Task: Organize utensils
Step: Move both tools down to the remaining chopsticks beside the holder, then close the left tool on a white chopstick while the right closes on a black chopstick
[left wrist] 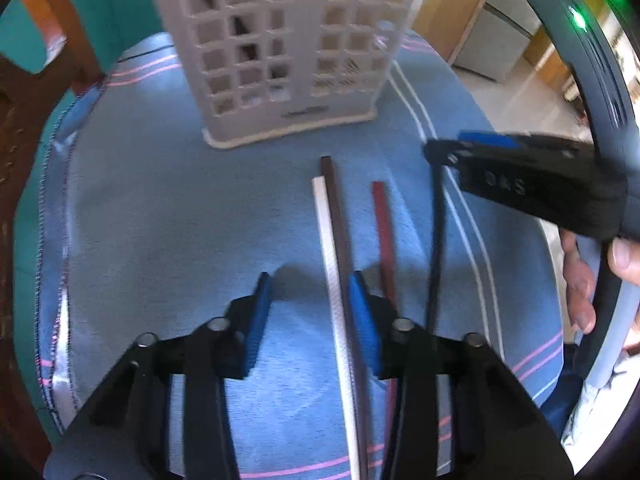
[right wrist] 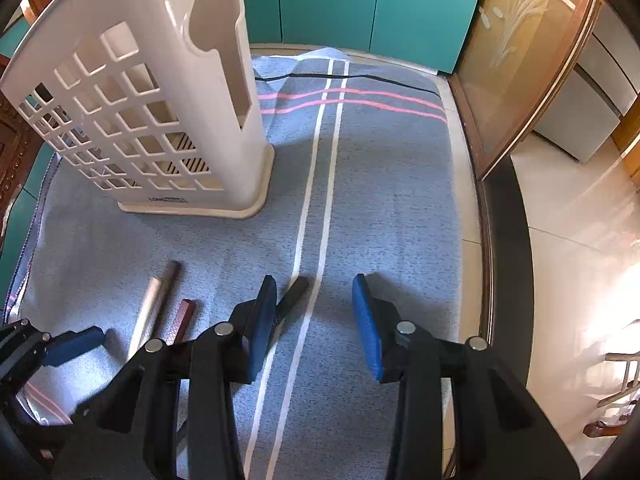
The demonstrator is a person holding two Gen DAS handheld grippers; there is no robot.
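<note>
Several long utensil handles lie side by side on a blue striped cloth [left wrist: 160,220]: a white one [left wrist: 332,264], a dark brown one [left wrist: 340,216], a red one [left wrist: 384,232] and a black one [left wrist: 436,240]. My left gripper [left wrist: 310,278] is open low over the cloth; the white and brown handles run between its jaws, close against the right pad, while the left pad stands clear. My right gripper [right wrist: 315,280] is open, with the black handle's end [right wrist: 296,290] just beside its left pad. A beige lattice utensil basket [left wrist: 288,60] [right wrist: 160,120] stands upright beyond them.
A person's hand [left wrist: 580,280] holds the right gripper's body at the right. The cloth ends at the table's dark rim [right wrist: 508,240], with tiled floor [right wrist: 580,220] beyond. Carved wooden furniture [left wrist: 16,140] borders the left, and teal panels [right wrist: 340,0] stand behind.
</note>
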